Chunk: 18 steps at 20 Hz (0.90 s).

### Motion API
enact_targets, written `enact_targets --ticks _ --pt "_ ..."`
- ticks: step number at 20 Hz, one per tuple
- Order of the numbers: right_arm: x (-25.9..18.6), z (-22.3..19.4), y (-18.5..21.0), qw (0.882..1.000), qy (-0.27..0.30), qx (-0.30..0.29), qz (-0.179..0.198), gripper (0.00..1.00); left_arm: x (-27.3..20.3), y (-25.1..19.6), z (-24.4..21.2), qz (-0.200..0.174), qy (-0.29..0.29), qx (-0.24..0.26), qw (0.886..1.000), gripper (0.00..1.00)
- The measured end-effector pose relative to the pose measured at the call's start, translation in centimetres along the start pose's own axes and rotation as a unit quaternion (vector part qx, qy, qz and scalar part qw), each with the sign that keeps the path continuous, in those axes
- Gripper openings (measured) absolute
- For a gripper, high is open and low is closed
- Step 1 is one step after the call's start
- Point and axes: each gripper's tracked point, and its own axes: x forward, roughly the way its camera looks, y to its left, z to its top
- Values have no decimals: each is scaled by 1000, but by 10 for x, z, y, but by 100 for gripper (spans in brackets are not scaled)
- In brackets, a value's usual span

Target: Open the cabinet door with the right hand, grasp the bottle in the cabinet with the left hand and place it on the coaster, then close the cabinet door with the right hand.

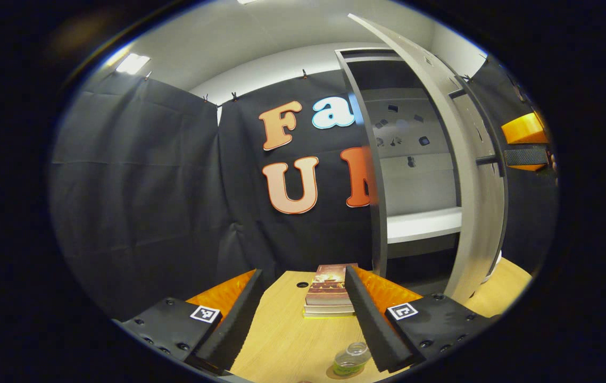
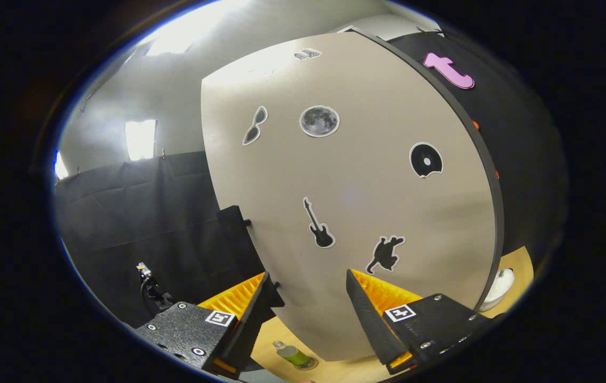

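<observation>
Now the bottle [image 1: 353, 357] stands upright on its coaster [image 2: 307, 365] on the table [image 1: 292, 340], just in front of the left hand-held gripper [image 1: 303, 311], whose fingers are spread apart and empty. A stack of books [image 1: 329, 291] lies beyond. The right hand-held gripper [image 2: 308, 308], also spread wide, faces the sticker-covered cabinet door [image 2: 350, 213], which stands ajar.
</observation>
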Motion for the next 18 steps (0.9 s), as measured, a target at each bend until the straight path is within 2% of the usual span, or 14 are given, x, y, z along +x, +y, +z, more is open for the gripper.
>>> enact_targets --ticks 3,6,10,14,18 --pt "12 -5 12 999 5 -22 -31 87 18 17 2 -18 -10 -5 1000 99" --pt "29 -7 28 998 10 -38 -39 90 34 31 0 -29 -11 -10 999 99" --pt "33 -4 28 991 7 -87 -97 92 46 43 0 -41 -20 -4 999 99" --pt "38 -3 24 985 14 -92 -143 96 56 55 -9 -30 -6 6 1000 98" --pt "43 -3 24 979 11 -104 -175 96 62 54 -9 -31 14 -13 999 99"
